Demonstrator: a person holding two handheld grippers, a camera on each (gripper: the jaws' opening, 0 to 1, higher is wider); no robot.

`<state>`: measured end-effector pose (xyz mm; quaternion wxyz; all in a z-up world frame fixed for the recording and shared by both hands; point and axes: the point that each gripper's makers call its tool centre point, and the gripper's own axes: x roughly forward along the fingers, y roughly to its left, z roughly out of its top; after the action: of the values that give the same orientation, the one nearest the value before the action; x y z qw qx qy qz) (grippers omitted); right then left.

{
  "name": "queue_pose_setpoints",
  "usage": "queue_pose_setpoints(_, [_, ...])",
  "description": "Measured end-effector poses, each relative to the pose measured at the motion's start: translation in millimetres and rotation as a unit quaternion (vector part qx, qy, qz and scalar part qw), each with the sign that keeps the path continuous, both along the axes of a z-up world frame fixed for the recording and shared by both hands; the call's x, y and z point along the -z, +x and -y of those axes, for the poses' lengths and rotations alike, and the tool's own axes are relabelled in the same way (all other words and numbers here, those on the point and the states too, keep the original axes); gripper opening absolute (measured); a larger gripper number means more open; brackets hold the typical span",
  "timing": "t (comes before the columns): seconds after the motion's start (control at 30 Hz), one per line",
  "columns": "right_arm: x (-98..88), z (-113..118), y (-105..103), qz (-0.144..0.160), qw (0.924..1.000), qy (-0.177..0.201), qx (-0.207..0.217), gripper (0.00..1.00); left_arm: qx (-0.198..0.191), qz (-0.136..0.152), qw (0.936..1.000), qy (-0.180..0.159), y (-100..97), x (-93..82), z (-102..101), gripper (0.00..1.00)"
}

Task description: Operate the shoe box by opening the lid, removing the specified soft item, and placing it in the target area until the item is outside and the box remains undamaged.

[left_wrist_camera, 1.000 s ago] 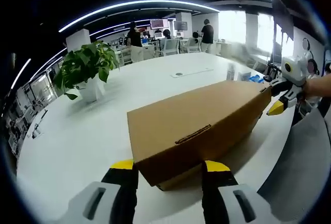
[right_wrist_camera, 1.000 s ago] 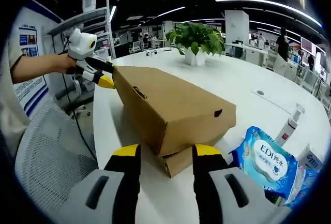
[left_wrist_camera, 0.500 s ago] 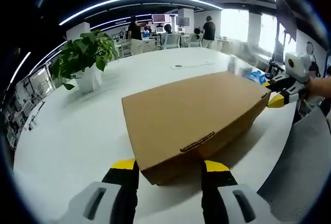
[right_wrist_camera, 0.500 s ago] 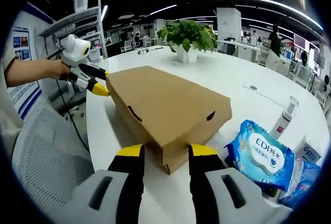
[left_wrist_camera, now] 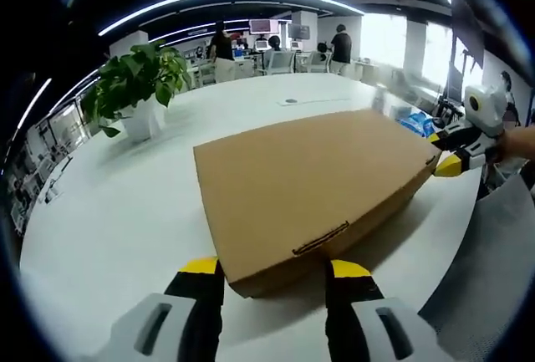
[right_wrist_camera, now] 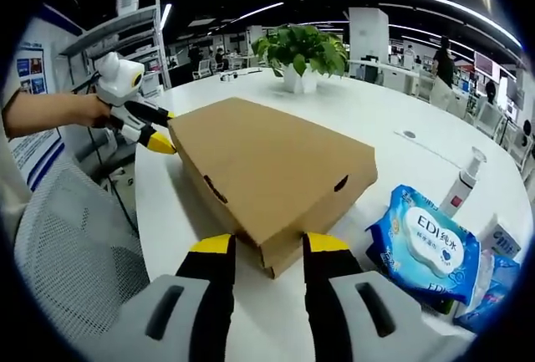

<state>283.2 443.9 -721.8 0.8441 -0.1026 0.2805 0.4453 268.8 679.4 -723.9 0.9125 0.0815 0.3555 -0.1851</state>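
Note:
A brown cardboard shoe box [left_wrist_camera: 309,178] lies on the white table [left_wrist_camera: 109,211] with its lid down. My left gripper [left_wrist_camera: 274,268] stands open at one end, and the box's near corner sits between the yellow-tipped jaws. At the opposite end my right gripper [right_wrist_camera: 263,245] is open too, astride that corner of the box [right_wrist_camera: 267,161]. Each gripper also shows in the other's view, touching the far corner: the right gripper [left_wrist_camera: 443,153] and the left gripper [right_wrist_camera: 155,132], each held by a hand. The box's contents are hidden.
A potted plant [left_wrist_camera: 138,86] stands far back on the table. A blue wet-wipes pack [right_wrist_camera: 426,249] and a white pump bottle [right_wrist_camera: 464,182] lie beside the box near my right gripper. A grey mesh chair [right_wrist_camera: 58,253] is at the table's edge. People stand far behind.
The lid, tilted up off the base a second ago, has come down flat onto the box. Both grippers stayed at their corners and sank slightly with it.

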Motion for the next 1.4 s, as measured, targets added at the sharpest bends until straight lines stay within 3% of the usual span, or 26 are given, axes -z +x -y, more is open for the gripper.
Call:
queue_pose_setpoints(0.3, [3.5,1.6,9.1,-0.005,1.0000,-0.002,0.002,0.29,-0.003,-0.001,1.0000,0.005,9.3,1.5,0.4,0.48])
queue_pose_setpoints(1.4, [4.4,13.5,87.2,-0.009,0.9995,-0.014,0.026,0.29,0.003,-0.004,1.0000,-0.005,90.3,3.4,12.1,0.48])
